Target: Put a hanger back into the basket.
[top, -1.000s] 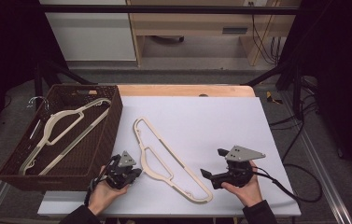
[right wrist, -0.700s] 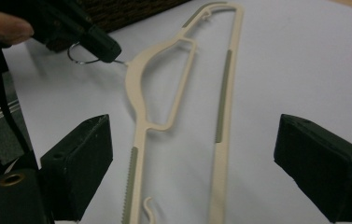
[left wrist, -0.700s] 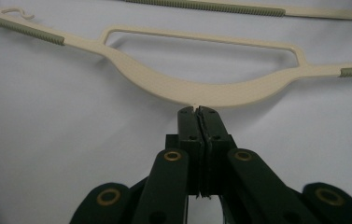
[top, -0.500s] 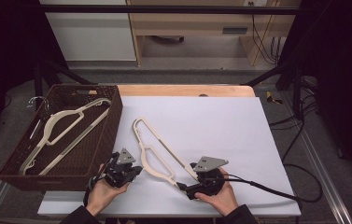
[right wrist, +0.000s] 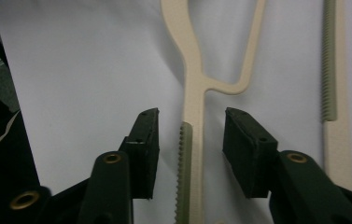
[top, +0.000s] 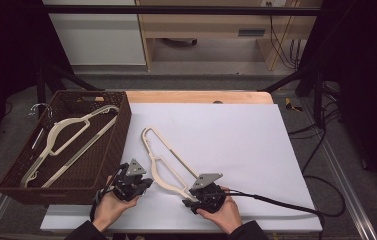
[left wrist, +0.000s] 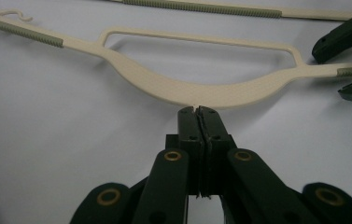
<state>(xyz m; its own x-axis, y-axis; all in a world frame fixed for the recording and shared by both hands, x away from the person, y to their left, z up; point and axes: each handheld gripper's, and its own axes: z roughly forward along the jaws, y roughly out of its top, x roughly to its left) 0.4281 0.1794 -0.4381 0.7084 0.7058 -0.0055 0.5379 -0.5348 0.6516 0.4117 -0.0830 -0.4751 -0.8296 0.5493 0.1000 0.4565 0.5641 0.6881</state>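
White table (top: 256,135) — one hanger (top: 163,165); basket (top: 101,165) — perhaps one.

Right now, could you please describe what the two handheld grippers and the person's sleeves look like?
Both are black. The left gripper and right gripper each carry a grey three-cornered plate; brass-coloured pivots show on their black fingers. A black cable trails from the right one. The sleeves are dark.

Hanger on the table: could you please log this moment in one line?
right claw: open, astride hanger arm | left claw: shut, at hanger
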